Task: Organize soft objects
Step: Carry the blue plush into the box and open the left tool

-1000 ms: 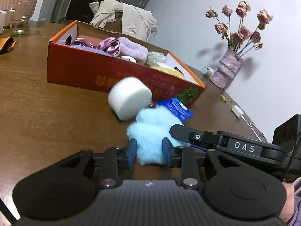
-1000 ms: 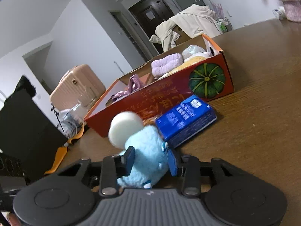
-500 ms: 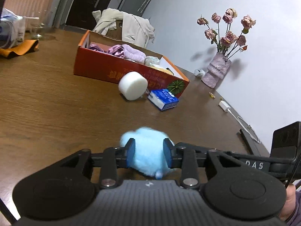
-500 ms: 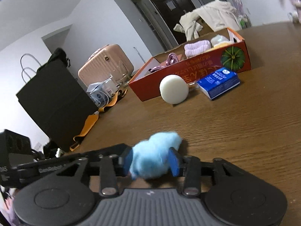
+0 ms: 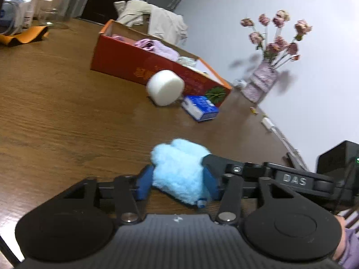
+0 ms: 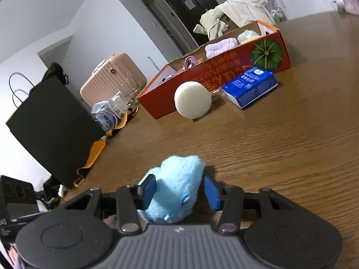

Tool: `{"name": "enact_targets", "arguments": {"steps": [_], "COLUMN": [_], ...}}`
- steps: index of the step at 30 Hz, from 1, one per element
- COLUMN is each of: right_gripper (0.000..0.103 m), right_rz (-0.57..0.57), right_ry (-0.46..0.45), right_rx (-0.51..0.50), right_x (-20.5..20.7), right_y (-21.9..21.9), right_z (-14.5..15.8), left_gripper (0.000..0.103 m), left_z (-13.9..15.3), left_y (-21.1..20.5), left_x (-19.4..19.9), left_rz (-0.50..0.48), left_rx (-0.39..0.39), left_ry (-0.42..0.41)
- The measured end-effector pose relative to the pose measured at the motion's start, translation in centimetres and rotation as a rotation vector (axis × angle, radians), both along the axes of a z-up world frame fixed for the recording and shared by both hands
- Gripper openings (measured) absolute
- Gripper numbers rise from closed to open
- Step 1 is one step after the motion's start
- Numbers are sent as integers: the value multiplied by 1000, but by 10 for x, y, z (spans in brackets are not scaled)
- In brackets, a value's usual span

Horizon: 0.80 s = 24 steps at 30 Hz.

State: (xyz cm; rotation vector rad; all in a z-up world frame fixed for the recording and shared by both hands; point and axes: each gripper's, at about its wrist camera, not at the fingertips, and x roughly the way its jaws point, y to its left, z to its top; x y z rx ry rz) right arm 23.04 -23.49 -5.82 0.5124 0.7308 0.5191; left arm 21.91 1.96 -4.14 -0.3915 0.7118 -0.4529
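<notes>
A fluffy light-blue plush toy sits low over the wooden table, held from two sides. My left gripper has its blue pads on both flanks of the toy, and its jaws are opening. One of the right gripper's fingers reaches the toy from the right. In the right wrist view the plush toy fills my right gripper, whose jaws are closing on it. Farther off stands an orange box with soft purple items, a white foam cylinder leaning against it.
A blue tissue pack lies by the box's corner. A vase of dried roses and a white charger sit at the right edge. A black bag, a pink suitcase and an orange cloth are on the left.
Both grippers have pulled back from the box with the plush toy between them; the box, foam cylinder and blue pack now look smaller and farther away. The left jaws stand wider.
</notes>
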Motion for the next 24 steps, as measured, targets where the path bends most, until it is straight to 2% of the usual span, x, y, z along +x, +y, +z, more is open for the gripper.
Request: {"name": "enact_targets", "arguments": {"steps": [4,7,10,14,18,22,24], "right_gripper": [36,36,36,36,35,35,31], "right_rz": [9,2,8,-1,-19,-12,-12], "right_ry": [-12,-61,-142,-206,-168,-67,-48], "right_rx": [-16,-22,-32,-48,-68,-77,-134], "right_x": [5,13,39,106,186,258,281], "right_y": [2,-2,-10,-19,-20,-14,-6], "right_z": [5,26,56,87,92,72,60], "left_gripper": [43,43,43,43,43,40,39], "left_z": [6,27,55,86,87,69,55], "left_y": [-4,-7,-10,-20,-31,-40,-46], "left_x": [6,21,56,129,214,276,297], "left_rz": [18,10,-7,-31,-17,10,11], "left_rx": [-6,-24,-38,-18,7,101,165], "left_ry": [-5,-60,-119,-181,-120,-61,-30]}}
